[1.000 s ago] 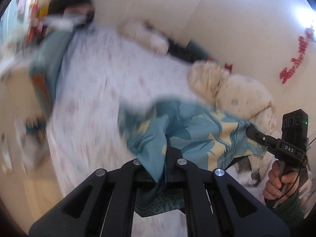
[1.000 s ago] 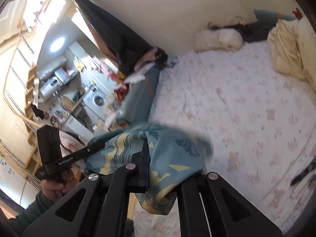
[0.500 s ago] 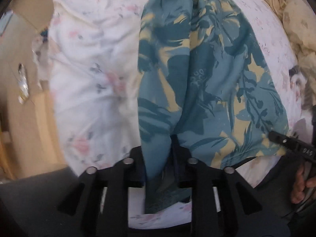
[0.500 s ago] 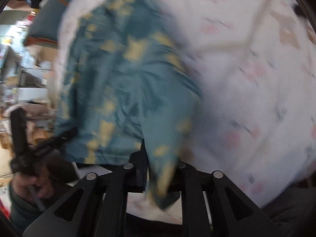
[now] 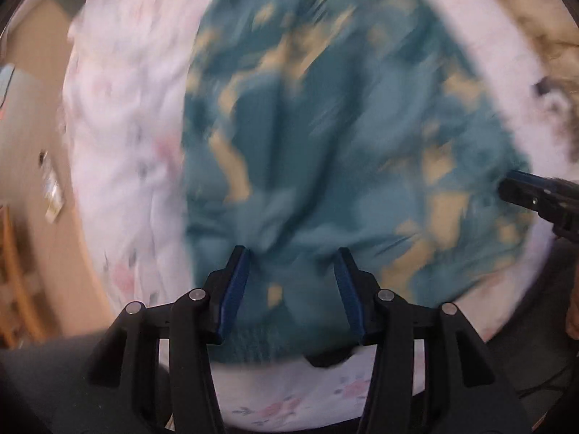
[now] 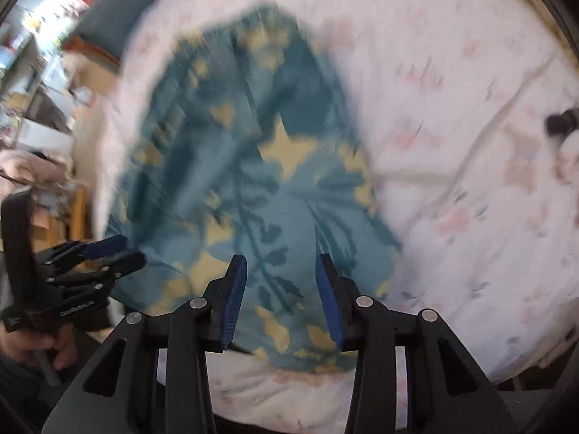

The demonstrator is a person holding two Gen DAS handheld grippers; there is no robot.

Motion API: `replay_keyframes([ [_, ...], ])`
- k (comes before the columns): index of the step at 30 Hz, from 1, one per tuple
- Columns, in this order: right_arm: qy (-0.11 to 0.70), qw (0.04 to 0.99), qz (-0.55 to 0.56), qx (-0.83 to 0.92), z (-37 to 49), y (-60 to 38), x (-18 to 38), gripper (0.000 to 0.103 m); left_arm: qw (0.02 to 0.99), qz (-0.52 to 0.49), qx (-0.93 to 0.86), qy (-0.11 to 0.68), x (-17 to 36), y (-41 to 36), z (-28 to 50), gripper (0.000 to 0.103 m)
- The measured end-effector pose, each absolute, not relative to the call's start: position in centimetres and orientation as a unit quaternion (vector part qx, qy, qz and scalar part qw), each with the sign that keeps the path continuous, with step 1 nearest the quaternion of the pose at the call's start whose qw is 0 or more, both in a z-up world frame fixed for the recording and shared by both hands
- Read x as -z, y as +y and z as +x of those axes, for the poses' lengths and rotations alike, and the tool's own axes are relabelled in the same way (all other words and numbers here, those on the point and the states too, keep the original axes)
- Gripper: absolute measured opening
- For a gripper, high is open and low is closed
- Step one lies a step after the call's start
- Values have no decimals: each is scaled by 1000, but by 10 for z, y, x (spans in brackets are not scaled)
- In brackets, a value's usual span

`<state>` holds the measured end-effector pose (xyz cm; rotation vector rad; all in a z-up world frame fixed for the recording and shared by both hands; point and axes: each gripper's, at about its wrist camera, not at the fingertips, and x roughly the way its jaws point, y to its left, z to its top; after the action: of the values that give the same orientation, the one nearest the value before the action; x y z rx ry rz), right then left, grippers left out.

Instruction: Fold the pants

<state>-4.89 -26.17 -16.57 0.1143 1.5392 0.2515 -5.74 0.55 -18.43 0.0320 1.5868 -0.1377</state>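
Pants [image 5: 325, 137] lie on bedsheet [image 6: 470, 144]; left tongs [image 5: 292, 264] and right tongs [image 6: 281, 271] gape; only right view shows shelves [image 6: 32, 72].

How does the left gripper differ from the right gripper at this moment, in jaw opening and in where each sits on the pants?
The left gripper has its jaws spread wider than the right gripper. The left gripper sits at the near edge of the pants beside the floor side of the bed; the right gripper sits at the hem towards the bed's middle. Both are open and hold nothing, with blue pads.
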Motion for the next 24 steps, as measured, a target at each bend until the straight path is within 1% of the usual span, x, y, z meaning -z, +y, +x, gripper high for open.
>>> replay_keyframes([
  [1, 714, 695, 8, -76, -52, -264, 183, 41, 687, 6, 62, 724, 189, 9, -60, 45],
  [3, 723, 688, 32, -51, -55, -277, 190, 42, 686, 15, 62, 725, 187, 11, -61, 44],
  [6, 703, 706, 66, -56, -51, -289, 170, 42, 702, -8, 53, 710, 168, 24, -64, 44],
  [9, 666, 731, 119, -91, -46, -296, 144, 47, 732, -65, 47, 676, 134, 43, -51, 45],
  [10, 656, 738, 124, -99, -41, -295, 135, 51, 740, -76, 44, 667, 124, 47, -43, 45],
  [11, 646, 745, 128, -107, -34, -294, 124, 59, 747, -81, 41, 659, 114, 50, -32, 45],
  [12, 636, 750, 135, -118, -25, -293, 112, 63, 755, -83, 43, 648, 104, 52, -18, 45],
  [13, 626, 756, 142, -129, -14, -292, 102, 69, 766, -83, 47, 635, 93, 55, -3, 45],
  [14, 615, 762, 148, -137, -3, -291, 94, 70, 775, -80, 47, 624, 87, 59, 14, 45],
  [16, 606, 767, 157, -141, 22, -289, 84, 70, 790, -75, 53, 606, 76, 59, 49, 45],
  [18, 588, 777, 166, -156, 48, -289, 76, 70, 801, -59, 81, 590, 75, 53, 87, 45],
  [22, 579, 784, 152, -165, 99, -276, 81, 70, 788, -48, 113, 603, 106, 44, 138, 44],
  [24, 577, 785, 140, -176, 123, -269, 88, 70, 791, -68, 107, 599, 120, 43, 159, 42],
])
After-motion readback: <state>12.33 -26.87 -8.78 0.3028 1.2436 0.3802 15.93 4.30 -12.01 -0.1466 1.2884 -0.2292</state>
